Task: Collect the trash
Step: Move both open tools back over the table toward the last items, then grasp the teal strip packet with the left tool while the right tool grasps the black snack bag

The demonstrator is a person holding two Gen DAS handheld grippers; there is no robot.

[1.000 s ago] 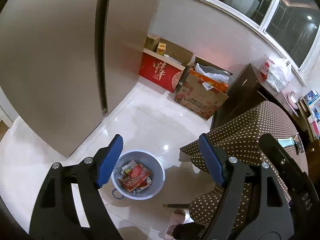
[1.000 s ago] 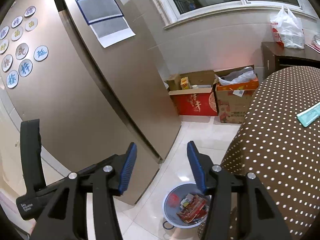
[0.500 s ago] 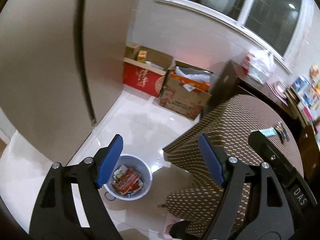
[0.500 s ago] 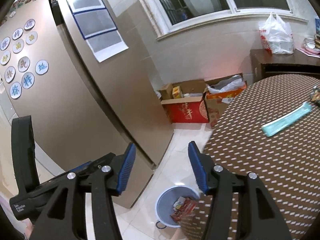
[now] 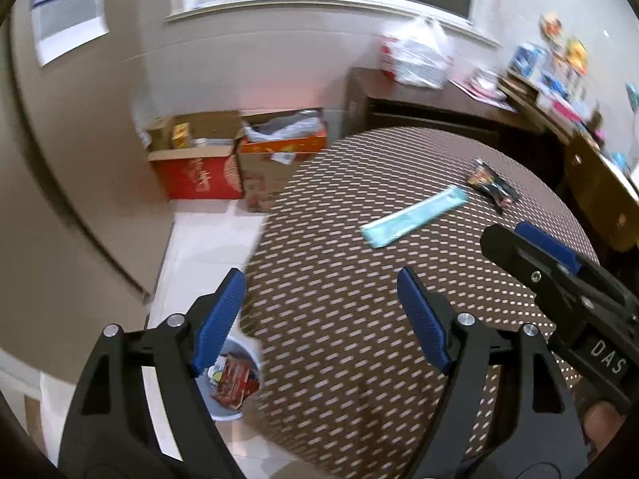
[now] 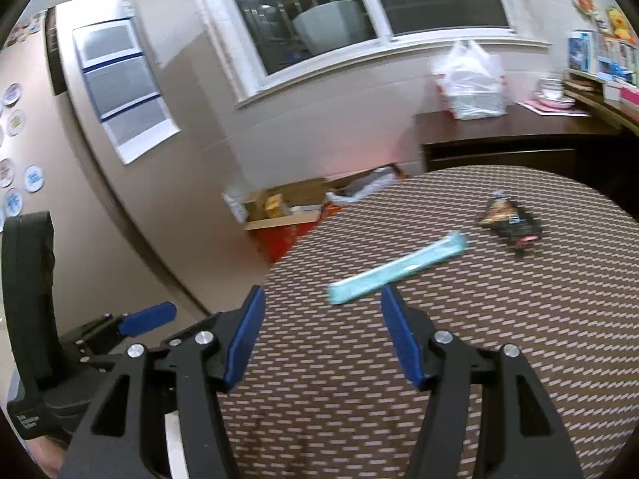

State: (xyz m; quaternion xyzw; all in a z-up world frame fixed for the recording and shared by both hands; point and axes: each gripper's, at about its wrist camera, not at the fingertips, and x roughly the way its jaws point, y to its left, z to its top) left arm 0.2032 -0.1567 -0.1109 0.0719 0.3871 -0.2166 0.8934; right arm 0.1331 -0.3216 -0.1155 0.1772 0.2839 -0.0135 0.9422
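Observation:
A long teal wrapper [image 5: 413,216] [image 6: 395,268] and a dark snack packet [image 5: 492,185] [image 6: 511,221] lie on the round table with a brown dotted cloth [image 5: 359,311] [image 6: 439,339]. A grey bin [image 5: 229,385] holding red wrappers stands on the floor left of the table. My left gripper [image 5: 321,315] is open and empty above the table's near left edge. My right gripper [image 6: 321,337] is open and empty above the table, just short of the teal wrapper.
Cardboard boxes [image 5: 235,159] stand against the wall under the window. A dark sideboard [image 5: 439,103] with a white plastic bag [image 6: 471,80] lies behind the table. A tall brown cabinet [image 6: 100,199] stands on the left.
Both grippers have swung up and to the right, from over the bin and floor to over the table. The wrappers on the table have come into view. Both stay open.

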